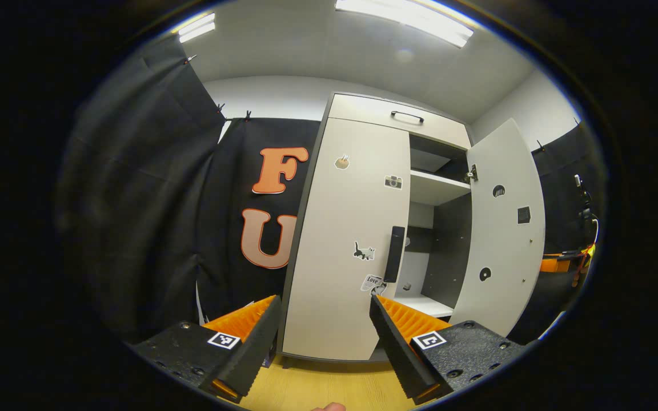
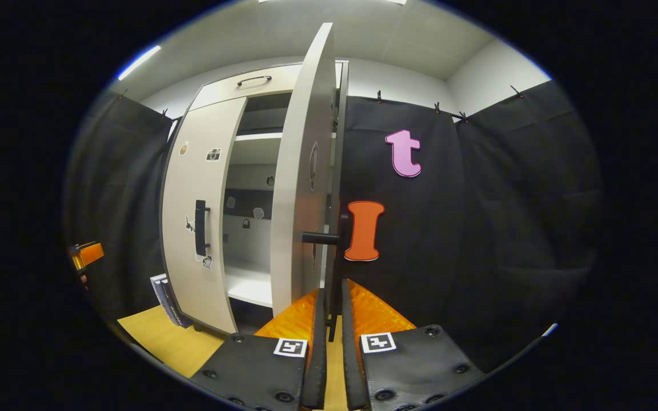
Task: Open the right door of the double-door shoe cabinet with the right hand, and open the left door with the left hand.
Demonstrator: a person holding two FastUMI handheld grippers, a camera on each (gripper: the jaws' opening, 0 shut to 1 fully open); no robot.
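We see the shoe cabinet point(image 1: 340, 240) in smooth, matt pale laminate with matt black plastic-looking handles point(image 1: 394, 254), paper stickers point(image 1: 364, 251) on its left door, a yellow wood-grain floor point(image 1: 329, 388), and soft matt cloth walls point(image 2: 477, 228).

the shoe cabinet point(image 1: 357, 228) stands on the floor point(image 1: 329, 388) against the booth's cloth wall. its left door point(image 1: 343, 240) is closed, its right door point(image 1: 500, 228) swung outward beside it. shelves point(image 1: 437, 188) sit inside, a drawer point(image 1: 397, 117) above both doors.
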